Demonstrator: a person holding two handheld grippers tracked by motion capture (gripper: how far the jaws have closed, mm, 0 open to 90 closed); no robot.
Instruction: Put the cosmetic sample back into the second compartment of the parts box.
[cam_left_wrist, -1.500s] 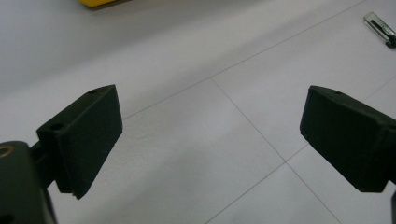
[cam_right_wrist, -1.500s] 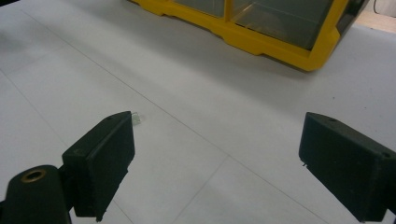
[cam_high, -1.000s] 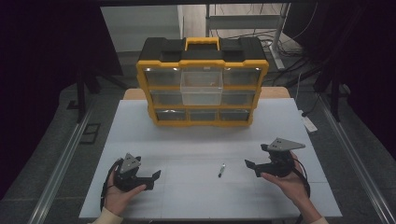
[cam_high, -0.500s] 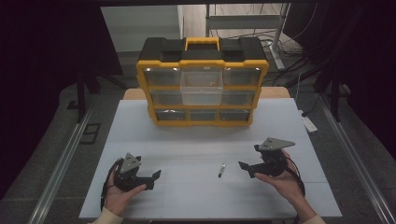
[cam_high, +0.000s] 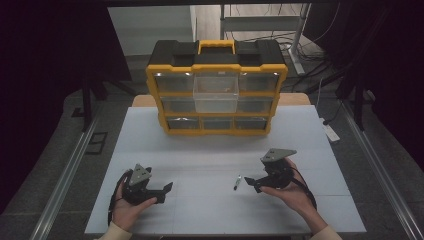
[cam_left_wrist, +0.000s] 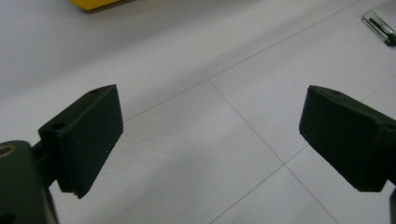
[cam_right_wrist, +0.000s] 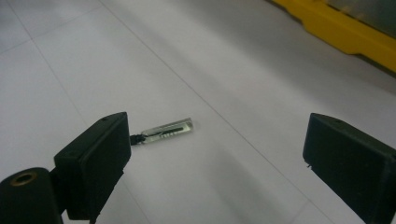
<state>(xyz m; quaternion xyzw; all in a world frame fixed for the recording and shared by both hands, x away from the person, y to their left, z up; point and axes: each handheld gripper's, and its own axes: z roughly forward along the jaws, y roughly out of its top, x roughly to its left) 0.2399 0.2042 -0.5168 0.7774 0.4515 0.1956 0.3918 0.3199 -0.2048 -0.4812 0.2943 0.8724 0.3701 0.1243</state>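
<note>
One small clear plastic tube with dark tip (cam_high: 237, 182) flat on white counter (cam_high: 210, 150), just ahead of right tool (cam_high: 251, 182), beside its left jaw, untouched. Right tool released, jaws just widened, nothing between. Left tool (cam_high: 167, 189) released, well apart from tube.
</note>
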